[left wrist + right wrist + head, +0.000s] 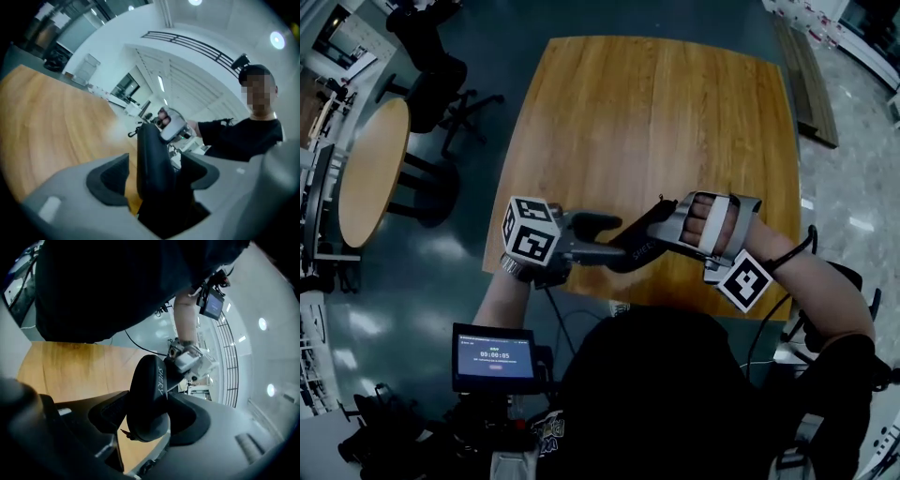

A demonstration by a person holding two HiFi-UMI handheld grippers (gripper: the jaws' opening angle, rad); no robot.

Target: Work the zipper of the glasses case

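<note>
Round table (373, 169): far left, wood-topped, standing on the dark floor; well apart from the work
Small screen (494, 356): lit, low at the left, close to the person's body
Left marker cube (532, 230): black-and-white squares; sits over the near left edge of the tabletop (656, 112)
Left hand-held gripper (602, 237): points rightward; jaws stand apart with one end of the glasses case between them; in its own view bare wood shows through the gap between one pad and the case
Glasses case (636, 248): black, with pale lettering on its side; up off the tabletop, in the air between the two grippers; tilted, its right end the higher in the head view
Right hand-held gripper (661, 225): points leftward, facing the other one; jaws clamped on the case's other end; the person's hand passes through its grey frame
Right marker cube (742, 279): hangs below the right wrist, near the tabletop's front edge
</note>
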